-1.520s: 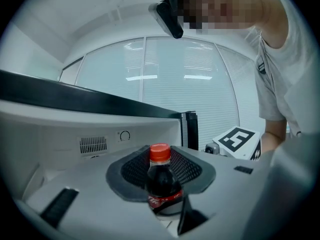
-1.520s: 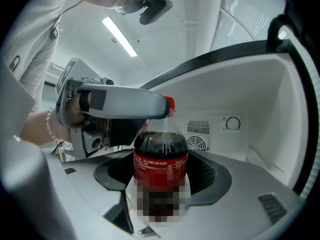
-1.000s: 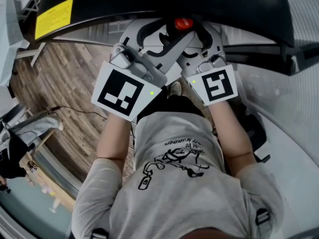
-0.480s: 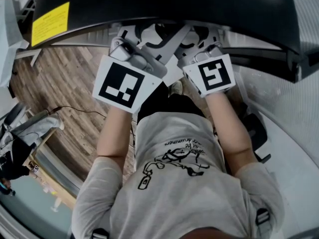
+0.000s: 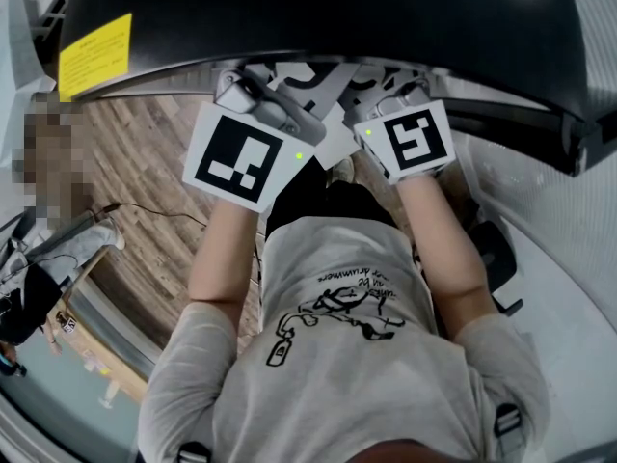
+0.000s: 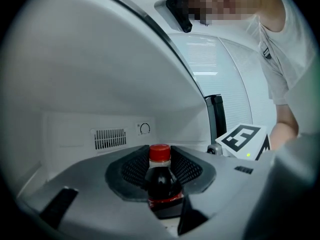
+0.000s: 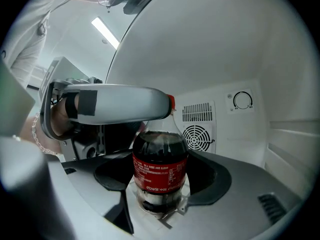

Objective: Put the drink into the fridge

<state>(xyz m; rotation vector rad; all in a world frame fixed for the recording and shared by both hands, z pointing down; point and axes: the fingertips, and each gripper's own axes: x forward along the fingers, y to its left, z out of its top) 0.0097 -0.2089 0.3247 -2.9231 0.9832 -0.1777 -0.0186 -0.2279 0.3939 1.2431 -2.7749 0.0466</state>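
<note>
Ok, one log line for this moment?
left gripper: shut on cola bottle neck | right gripper: shut on its body | position: upright inside fridge

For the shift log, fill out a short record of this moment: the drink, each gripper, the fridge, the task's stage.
drink: cola bottle, red cap, red label, upright
left gripper: closed on the bottle's neck and shoulder, below the cap
right gripper: closed on the bottle's body at the label
place: inside the fridge; vent grille, fan and dial on its white back wall
stage: bottle in the fridge, both grippers on it, not yet released
resting on a shelf: cannot tell
</note>
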